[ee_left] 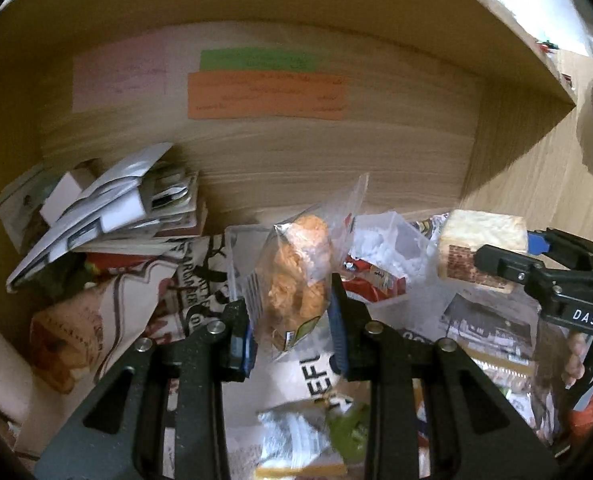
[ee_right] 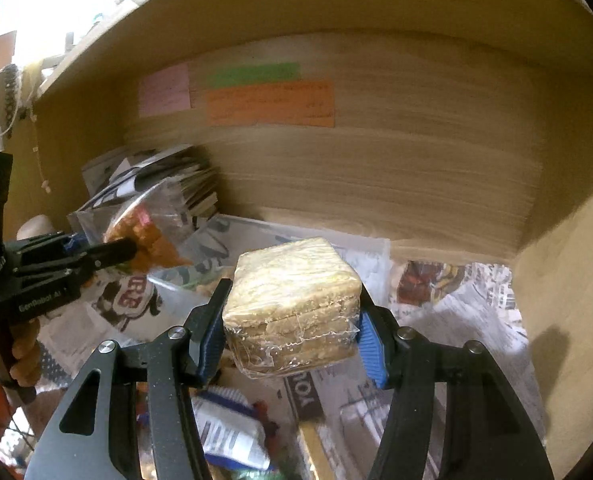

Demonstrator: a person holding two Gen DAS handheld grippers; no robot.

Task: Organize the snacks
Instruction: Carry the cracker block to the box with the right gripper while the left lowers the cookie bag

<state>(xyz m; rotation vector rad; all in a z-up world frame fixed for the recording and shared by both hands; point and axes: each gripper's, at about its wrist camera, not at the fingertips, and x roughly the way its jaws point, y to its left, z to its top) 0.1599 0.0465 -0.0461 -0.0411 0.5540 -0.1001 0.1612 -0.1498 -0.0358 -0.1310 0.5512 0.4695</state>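
Both hand-held grippers angle downward side by side into a wooden cupboard (ee_right: 416, 168). The left gripper (ee_left: 292, 320) is clamped narrowly on a clear bag of orange snacks (ee_left: 300, 272), which stands upright between its pads. Just to its right, the right gripper (ee_right: 292, 320) grips a plastic-wrapped block of pale crackers (ee_right: 292, 300) between its blue pads (ee_right: 370, 340), above loose snack packets (ee_right: 232, 432) on newspaper (ee_right: 468, 320).
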